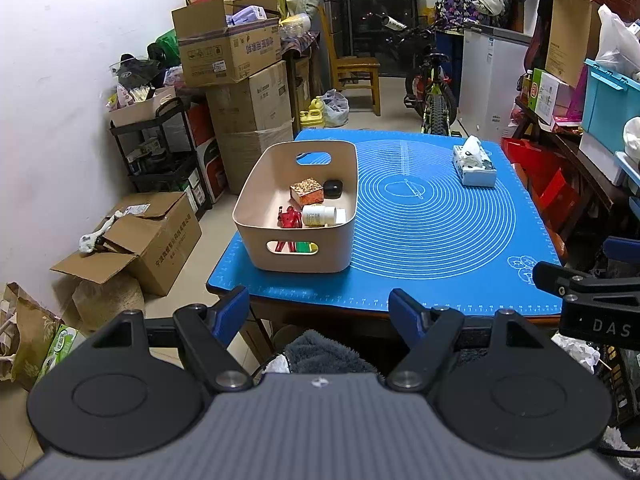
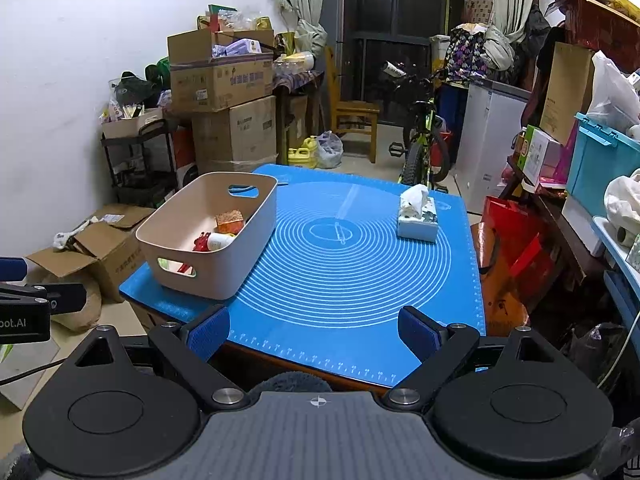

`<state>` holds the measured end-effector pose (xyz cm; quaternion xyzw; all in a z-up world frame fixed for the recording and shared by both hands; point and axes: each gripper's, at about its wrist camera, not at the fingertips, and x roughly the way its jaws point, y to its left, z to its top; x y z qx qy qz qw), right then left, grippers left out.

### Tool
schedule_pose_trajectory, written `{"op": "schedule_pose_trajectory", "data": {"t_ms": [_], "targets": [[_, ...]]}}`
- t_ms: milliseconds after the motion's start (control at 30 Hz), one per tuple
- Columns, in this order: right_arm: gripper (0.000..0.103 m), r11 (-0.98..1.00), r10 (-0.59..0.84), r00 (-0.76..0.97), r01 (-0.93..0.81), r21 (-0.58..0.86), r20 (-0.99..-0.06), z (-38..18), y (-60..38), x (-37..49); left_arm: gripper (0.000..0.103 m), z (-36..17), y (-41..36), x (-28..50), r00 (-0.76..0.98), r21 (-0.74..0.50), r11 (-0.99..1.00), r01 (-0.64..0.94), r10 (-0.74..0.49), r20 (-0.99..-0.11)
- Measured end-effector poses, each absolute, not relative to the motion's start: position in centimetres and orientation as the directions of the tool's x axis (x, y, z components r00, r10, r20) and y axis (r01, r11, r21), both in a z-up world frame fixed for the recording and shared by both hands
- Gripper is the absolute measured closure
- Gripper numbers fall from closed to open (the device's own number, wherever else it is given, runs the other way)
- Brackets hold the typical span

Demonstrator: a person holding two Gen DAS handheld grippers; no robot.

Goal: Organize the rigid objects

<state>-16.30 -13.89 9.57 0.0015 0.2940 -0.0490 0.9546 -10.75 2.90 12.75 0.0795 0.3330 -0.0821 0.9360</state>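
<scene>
Beige plastic bin (image 1: 298, 208) holds the sorted items at the left edge of the blue mat (image 1: 432, 224).

Smooth and round-cornered, with an oval handle slot in each end wall, the bin stands near the table's front left corner on the silicone mat, which is printed with pale concentric rings. Inside lie a speckled orange block (image 1: 306, 191), a glossy black pebble-shaped case (image 1: 333, 188), a white cylindrical bottle (image 1: 323, 215) on its side and a red toy figure (image 1: 289, 219), all close together. A tissue box (image 1: 474, 164) sits well apart near the far right corner. The left gripper (image 1: 319, 312) and right gripper (image 2: 313, 330) both hover off the front edge, blue ribbed pads spread wide, empty, touching nothing.
</scene>
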Motion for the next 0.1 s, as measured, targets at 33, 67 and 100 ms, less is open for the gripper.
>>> {"op": "schedule_pose_trajectory", "data": {"t_ms": [33,67,100], "targets": [[0.011,0.995,-0.091,0.822,0.094,-0.024,-0.562,9.49,-13.84,-16.30,0.026,12.75,2.91,-10.72,0.764,0.095,0.974,0.207,-0.100,-0.638],[0.011,0.995,-0.090,0.821,0.095,-0.020,-0.564,9.40,-13.77,-16.27,0.026,12.73,2.87,-10.67,0.763,0.096,0.973,0.208,-0.100,-0.639],[0.011,0.995,-0.088,0.820,0.095,-0.017,-0.565,9.33,-13.79,-16.17,0.026,12.71,2.86,-10.67,0.763,0.096,0.973,0.208,-0.100,-0.639]]}}
